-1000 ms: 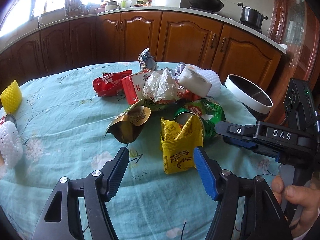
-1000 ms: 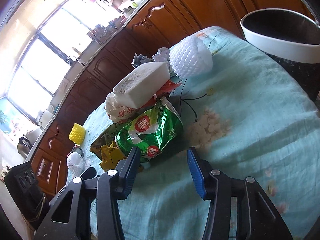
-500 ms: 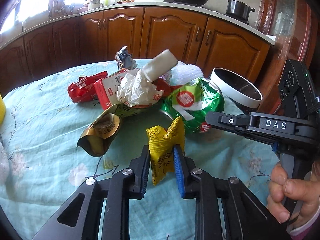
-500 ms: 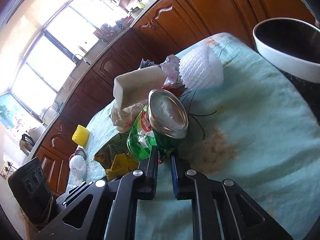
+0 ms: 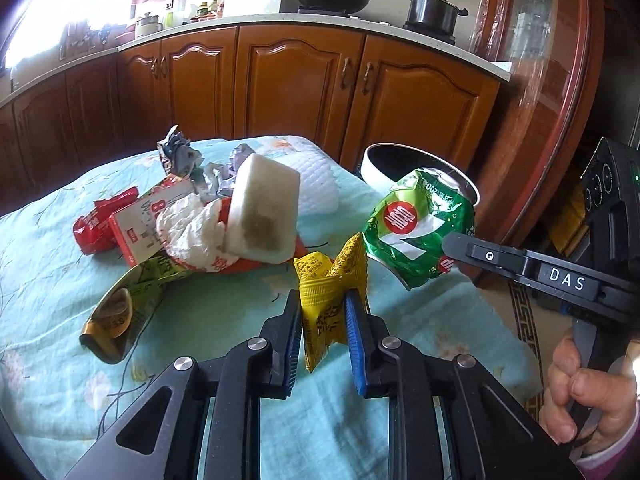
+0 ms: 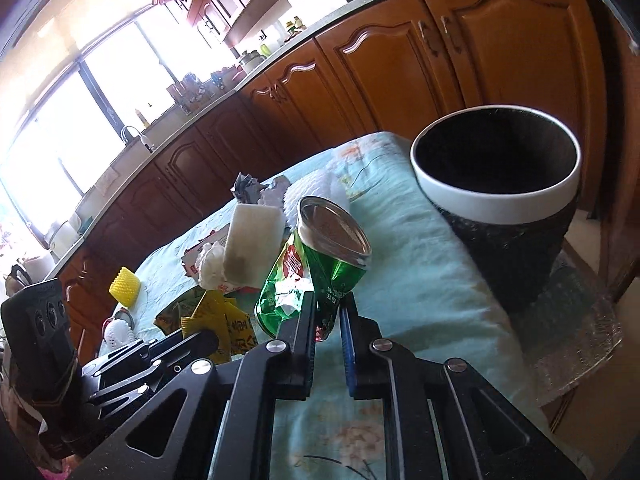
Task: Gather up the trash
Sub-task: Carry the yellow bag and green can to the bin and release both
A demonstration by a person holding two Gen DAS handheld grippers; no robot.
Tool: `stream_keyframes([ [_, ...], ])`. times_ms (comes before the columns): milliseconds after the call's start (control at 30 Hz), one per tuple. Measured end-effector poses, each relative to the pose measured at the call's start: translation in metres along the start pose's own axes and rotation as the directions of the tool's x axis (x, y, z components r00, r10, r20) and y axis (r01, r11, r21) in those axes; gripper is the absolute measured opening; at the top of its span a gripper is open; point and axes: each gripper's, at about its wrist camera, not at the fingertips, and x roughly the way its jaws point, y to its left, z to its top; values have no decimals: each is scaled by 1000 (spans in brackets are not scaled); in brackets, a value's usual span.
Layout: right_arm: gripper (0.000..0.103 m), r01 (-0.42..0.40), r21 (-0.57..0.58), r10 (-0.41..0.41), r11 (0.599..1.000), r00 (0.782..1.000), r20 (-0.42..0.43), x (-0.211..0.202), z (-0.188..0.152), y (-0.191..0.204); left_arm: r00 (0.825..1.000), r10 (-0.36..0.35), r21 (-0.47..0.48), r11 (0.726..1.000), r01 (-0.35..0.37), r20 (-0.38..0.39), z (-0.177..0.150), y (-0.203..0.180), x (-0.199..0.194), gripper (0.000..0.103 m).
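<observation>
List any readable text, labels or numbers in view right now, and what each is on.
"DAS": on the right gripper arm.
"200": on the crushed green can it holds.
"8": on the red-and-white carton.
Unreadable: the can's red-circle logo, print on the yellow packet in the left gripper.

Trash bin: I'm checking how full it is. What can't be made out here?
- Bin bottom: right wrist view, interior too dark.
- Bin, left wrist view: mostly hidden behind the green can.
- Yellow packet lower half: covered by the left gripper fingers.
- Packet print: too small.
</observation>
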Motion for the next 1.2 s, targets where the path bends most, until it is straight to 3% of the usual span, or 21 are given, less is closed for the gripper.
stream_keyframes([
  [433,11,133,16,-134,991,989,68,-17,27,-43,999,-34,75,997,34,7,46,-37,51,20],
  [633,11,208,-16,-205,978,974,95,-19,50,-62,998,-56,98,994,55,6,72,-50,83,20],
  [867,11,324,-83,-314,942,942,115,-9,79,-80,995,-97,101,990,98,-19,105,-59,129,20],
  [1200,11,382,-162,-381,910,924,36,24,110,-103,995,-83,151,984,90,-55,143,-81,197,21],
])
